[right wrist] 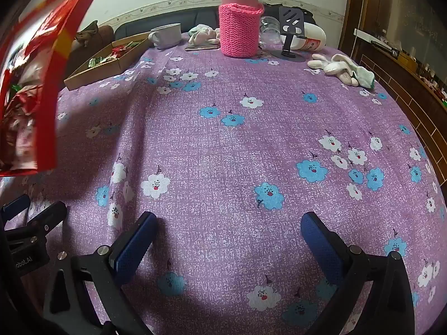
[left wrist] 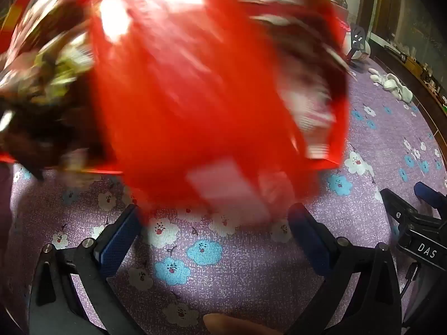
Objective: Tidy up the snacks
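Snacks fill one blurred red bag (left wrist: 212, 89) across the upper left-wrist frame, beyond the open, empty left claw (left wrist: 215, 223), likely for sorting. Right-wrist view: one open, empty right claw (right wrist: 229, 229) over the counter (right wrist: 251, 145); one snack tray (right wrist: 106, 61) upper left.

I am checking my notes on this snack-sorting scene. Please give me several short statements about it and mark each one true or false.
1. The right gripper is open and holds nothing. True.
2. The flask wears a blue knitted sleeve. False: the sleeve is pink.
3. The cardboard tray holds wrapped snacks. True.
4. The red bag lies flat on the tablecloth. False: it is off the cloth, blurred.
5. The white gloves lie inside the tray. False: they lie on the cloth, far right.
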{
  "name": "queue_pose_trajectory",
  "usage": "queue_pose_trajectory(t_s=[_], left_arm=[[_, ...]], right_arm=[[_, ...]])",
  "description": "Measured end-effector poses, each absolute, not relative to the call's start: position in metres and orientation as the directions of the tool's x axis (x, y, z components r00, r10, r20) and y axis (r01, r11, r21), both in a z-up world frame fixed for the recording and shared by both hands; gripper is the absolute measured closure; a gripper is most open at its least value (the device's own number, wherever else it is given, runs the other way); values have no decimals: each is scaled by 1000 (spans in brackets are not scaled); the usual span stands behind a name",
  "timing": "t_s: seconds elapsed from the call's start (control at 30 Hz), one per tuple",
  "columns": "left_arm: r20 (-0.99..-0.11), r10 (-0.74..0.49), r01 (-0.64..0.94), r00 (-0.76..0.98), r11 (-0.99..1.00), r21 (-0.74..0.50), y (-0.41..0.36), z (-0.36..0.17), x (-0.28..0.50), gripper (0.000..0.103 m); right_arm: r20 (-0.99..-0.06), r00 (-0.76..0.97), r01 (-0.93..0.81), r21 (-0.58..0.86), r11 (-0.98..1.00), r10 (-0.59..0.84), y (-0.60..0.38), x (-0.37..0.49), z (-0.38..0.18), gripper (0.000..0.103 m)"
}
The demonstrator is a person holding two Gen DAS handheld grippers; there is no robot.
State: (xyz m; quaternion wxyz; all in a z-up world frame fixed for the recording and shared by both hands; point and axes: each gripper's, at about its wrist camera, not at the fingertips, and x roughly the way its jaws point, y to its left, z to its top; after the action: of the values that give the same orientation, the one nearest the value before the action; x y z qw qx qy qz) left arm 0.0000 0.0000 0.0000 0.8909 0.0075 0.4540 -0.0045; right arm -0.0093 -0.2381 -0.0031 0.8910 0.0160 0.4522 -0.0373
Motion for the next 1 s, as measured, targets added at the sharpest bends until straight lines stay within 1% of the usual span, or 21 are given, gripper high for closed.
queue_pose_trajectory(t_s=[1.0], left_arm=[[-809, -1, 16, 588, 1000, 11, 0, 1, 0, 0]], right_arm=[[-806, 589, 72, -8, 997, -49, -237, -10, -3, 0]])
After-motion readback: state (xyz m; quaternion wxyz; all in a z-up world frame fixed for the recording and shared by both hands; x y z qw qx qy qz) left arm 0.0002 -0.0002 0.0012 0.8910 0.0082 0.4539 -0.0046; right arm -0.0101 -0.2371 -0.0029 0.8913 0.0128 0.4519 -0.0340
